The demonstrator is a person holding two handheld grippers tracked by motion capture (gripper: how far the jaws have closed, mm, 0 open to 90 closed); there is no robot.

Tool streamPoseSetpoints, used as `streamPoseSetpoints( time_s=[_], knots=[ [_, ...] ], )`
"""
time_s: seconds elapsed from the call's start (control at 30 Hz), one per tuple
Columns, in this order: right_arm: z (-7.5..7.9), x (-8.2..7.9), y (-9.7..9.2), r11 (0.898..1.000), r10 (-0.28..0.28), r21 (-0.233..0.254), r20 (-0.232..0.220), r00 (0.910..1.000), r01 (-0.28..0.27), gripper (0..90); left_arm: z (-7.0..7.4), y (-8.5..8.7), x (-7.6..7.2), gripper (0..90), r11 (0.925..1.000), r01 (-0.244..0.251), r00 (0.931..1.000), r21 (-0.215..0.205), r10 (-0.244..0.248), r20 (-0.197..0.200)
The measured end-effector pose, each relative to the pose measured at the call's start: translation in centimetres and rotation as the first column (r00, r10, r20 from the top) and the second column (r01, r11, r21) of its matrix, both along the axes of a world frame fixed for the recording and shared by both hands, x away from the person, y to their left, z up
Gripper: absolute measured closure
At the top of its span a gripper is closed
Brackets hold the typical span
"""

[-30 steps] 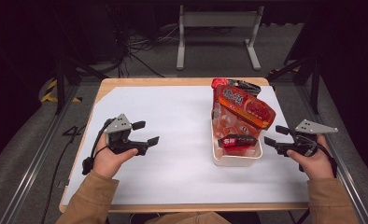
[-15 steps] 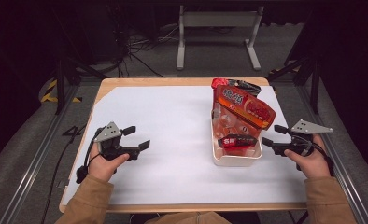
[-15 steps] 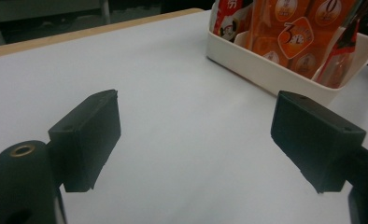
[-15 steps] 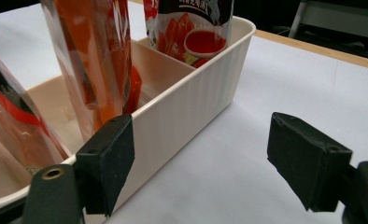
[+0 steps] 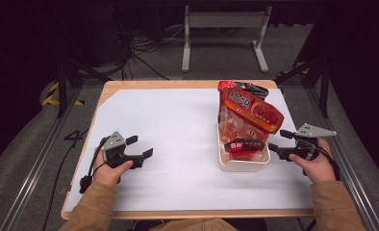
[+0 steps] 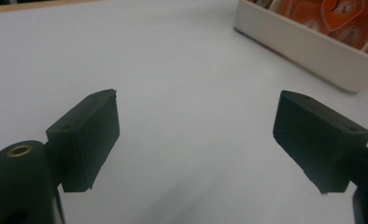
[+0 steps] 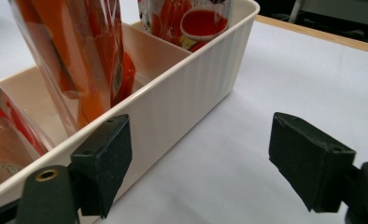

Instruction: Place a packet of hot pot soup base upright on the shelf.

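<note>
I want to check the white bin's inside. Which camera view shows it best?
The right gripper view: the white bin is close, with its divider and floor visible. The high view shows the whole bin but small; the left gripper view shows one outer wall.
</note>
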State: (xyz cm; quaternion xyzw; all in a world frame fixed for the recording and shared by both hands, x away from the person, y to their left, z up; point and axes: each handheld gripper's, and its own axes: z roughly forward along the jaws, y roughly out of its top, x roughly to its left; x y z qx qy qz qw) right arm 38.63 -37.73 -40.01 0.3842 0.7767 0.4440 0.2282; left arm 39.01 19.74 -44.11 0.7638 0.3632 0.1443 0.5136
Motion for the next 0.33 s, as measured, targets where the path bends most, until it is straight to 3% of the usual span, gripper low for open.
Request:
streamPoseSetpoints(
  time_s=[0.33],
  knots=[
    [-0.44, 0.03, 0.06, 1.000, -0.016, 0.006, -0.019, 0.9997, 0.017, 19.9, -0.32, 0.04, 0.17, 12.0, 0.9999, 0.007, 0.9999, 0.008, -0.008, 0.011]
  ],
)
